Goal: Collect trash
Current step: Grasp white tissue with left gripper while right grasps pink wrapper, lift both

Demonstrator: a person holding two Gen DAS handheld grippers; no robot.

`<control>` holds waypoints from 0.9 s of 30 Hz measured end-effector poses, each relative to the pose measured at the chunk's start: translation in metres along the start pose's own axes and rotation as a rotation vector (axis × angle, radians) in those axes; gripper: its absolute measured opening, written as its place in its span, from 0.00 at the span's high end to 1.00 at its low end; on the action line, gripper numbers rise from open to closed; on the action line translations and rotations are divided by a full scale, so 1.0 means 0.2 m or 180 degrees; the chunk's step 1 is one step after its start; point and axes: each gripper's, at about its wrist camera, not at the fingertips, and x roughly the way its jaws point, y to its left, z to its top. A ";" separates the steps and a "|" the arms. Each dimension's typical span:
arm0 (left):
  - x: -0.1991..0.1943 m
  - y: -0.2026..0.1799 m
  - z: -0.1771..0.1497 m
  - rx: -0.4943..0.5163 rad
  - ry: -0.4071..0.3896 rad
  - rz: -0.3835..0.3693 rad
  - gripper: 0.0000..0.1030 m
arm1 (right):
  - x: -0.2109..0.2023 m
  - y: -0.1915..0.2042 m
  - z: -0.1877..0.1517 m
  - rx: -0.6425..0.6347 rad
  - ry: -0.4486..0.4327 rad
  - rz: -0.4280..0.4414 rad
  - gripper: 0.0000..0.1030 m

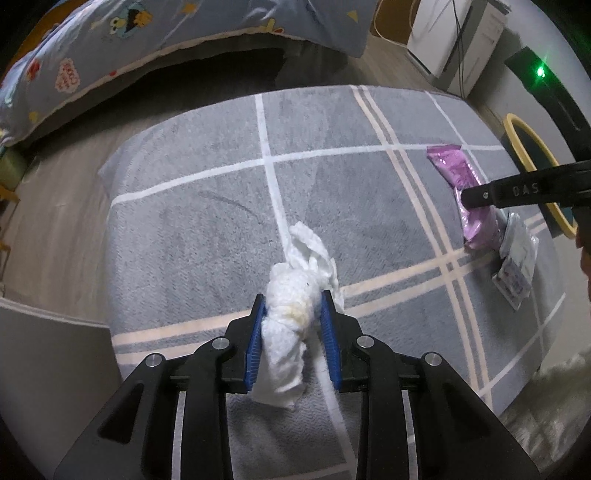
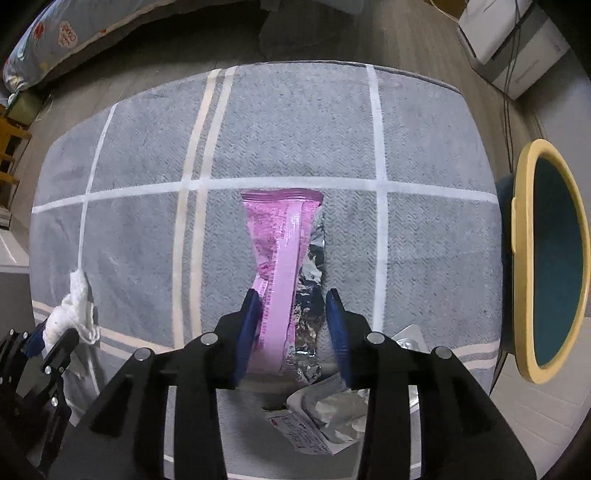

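Note:
My left gripper (image 1: 293, 300) is shut on a crumpled white tissue (image 1: 295, 273), which bulges above and below the blue pads over the grey checked rug (image 1: 184, 221). In the right wrist view the same tissue (image 2: 79, 295) shows at the far left. My right gripper (image 2: 291, 297) points down at a pink snack wrapper (image 2: 280, 236) with a torn silver foil edge. The wrapper narrows between the two blue pads, which press on its sides. From the left wrist view that pink wrapper (image 1: 452, 166) lies at the right, partly under a black finger.
A crumpled white and foil packet (image 2: 325, 413) lies on the rug just below the pink wrapper. A dark bin with a yellow rim (image 2: 524, 258) stands off the rug's right edge. A patterned quilt (image 1: 110, 44) hangs beyond the rug, and a white appliance (image 1: 443, 33) stands at the back right.

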 end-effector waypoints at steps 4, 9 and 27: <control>0.00 -0.01 0.00 0.0032 -0.0007 0.0003 0.72 | -0.03 0.00 0.01 -0.0033 -0.0041 0.0079 0.79; -0.04 -0.03 0.02 0.0076 -0.0123 0.0034 0.73 | -0.12 -0.01 0.02 -0.0061 -0.0193 0.0136 0.84; -0.68 -0.28 0.33 0.0408 -0.0969 -0.0132 0.73 | -0.63 -0.41 -0.02 0.0157 -0.0887 0.0286 0.84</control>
